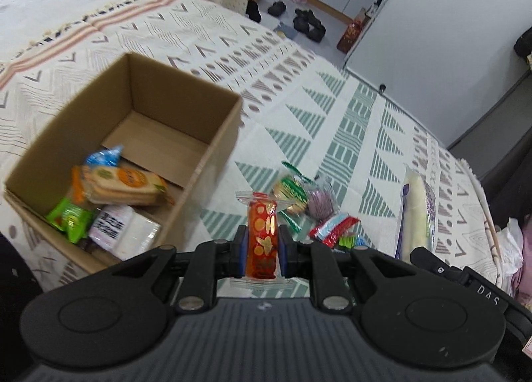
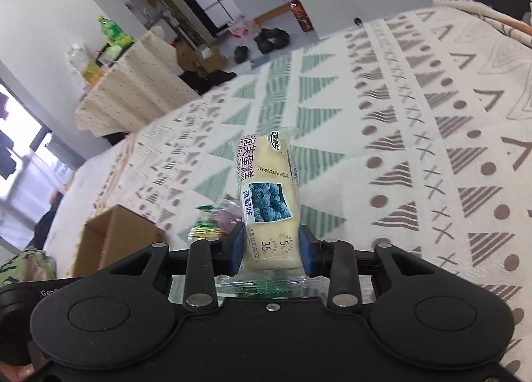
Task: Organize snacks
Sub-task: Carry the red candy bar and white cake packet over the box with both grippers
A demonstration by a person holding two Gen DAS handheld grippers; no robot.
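Note:
My left gripper (image 1: 262, 245) is shut on a red and orange snack packet (image 1: 262, 215), held upright above the bed. To its left stands an open cardboard box (image 1: 212, 162) holding several wrapped snacks (image 1: 123, 182). Beyond the gripper a small pile of loose snacks (image 1: 309, 202) lies on the blanket. My right gripper (image 2: 271, 249) is shut on a long pale blueberry cake packet (image 2: 266, 182), its blue pads pressing both sides. That same cake packet (image 1: 415, 212) shows at the right of the left wrist view. The box (image 2: 116, 239) sits low left in the right wrist view.
A patterned blanket (image 1: 332, 109) covers the bed under everything. Dark shoes (image 1: 306, 21) lie on the floor beyond the bed's far edge. A cloth-covered table (image 2: 133, 89) with bottles stands off the bed. White cabinets line the far wall.

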